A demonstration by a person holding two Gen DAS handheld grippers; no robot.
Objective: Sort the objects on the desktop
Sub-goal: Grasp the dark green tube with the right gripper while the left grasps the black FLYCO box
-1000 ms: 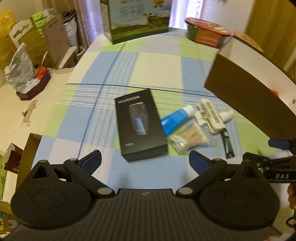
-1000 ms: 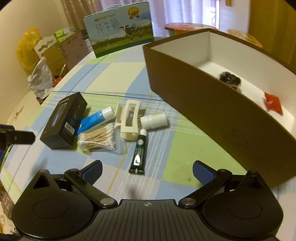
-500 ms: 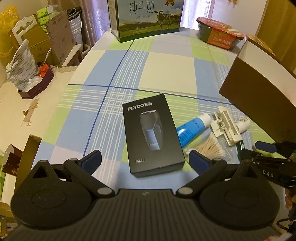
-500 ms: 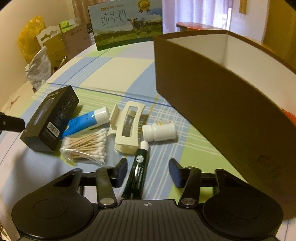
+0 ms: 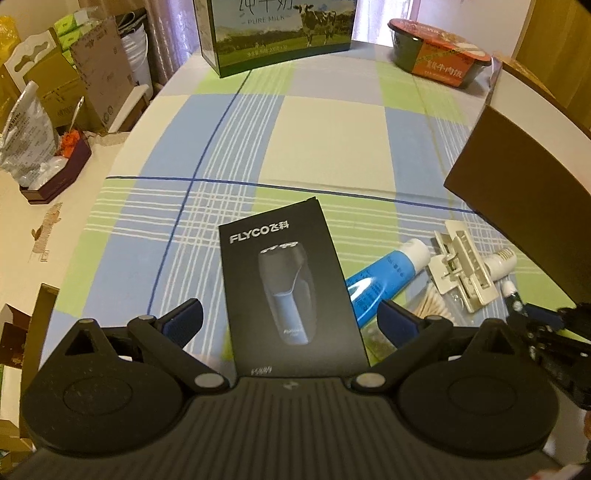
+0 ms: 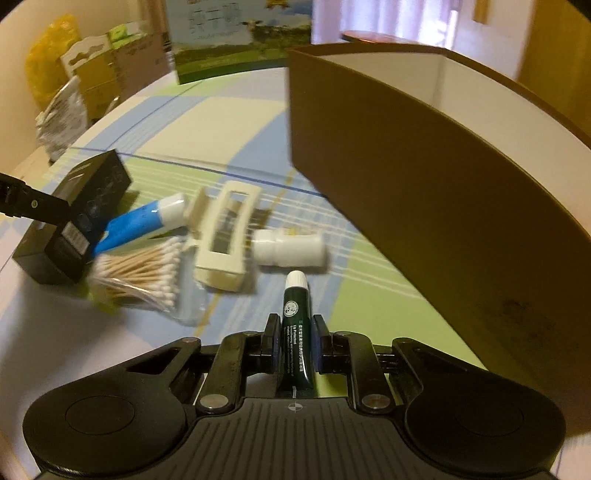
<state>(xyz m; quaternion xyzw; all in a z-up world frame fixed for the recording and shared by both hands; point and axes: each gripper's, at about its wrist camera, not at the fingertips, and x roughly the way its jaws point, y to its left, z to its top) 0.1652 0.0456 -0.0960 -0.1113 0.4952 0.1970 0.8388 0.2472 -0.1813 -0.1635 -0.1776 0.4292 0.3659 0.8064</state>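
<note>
The right tongs (image 6: 294, 345) are shut tight on a little dark green tube (image 6: 295, 332). The tube's white cap points away from the tongs, toward the other things. The tube sits low, just over the counter (image 6: 110, 332), which has a cloth with blue, green and cream squares.

The left tongs (image 5: 290, 321) are wide open. Their two blue tips sit on each side of the near end of a flat black shaver box (image 5: 291, 288), but I cannot tell if they touch it. The box lies flat on the counter.

Just past the green tube lies a small white bottle (image 6: 290, 248) on its side. Beside it is a cream hair clip (image 6: 225, 236). A clear bag of cotton swabs (image 6: 140, 275) lies near the clip. A blue tube with a white cap (image 6: 142, 221) lies between the black box and the clip, right by the swabs.

On the right stands a big brown box (image 6: 424, 192) with white inside walls. It is open on top. I cannot see what is in it.

Far back on the counter stands a milk carton box (image 5: 277, 33) with cows on it. Near it is a red noodle bowl (image 5: 439, 62).
</note>
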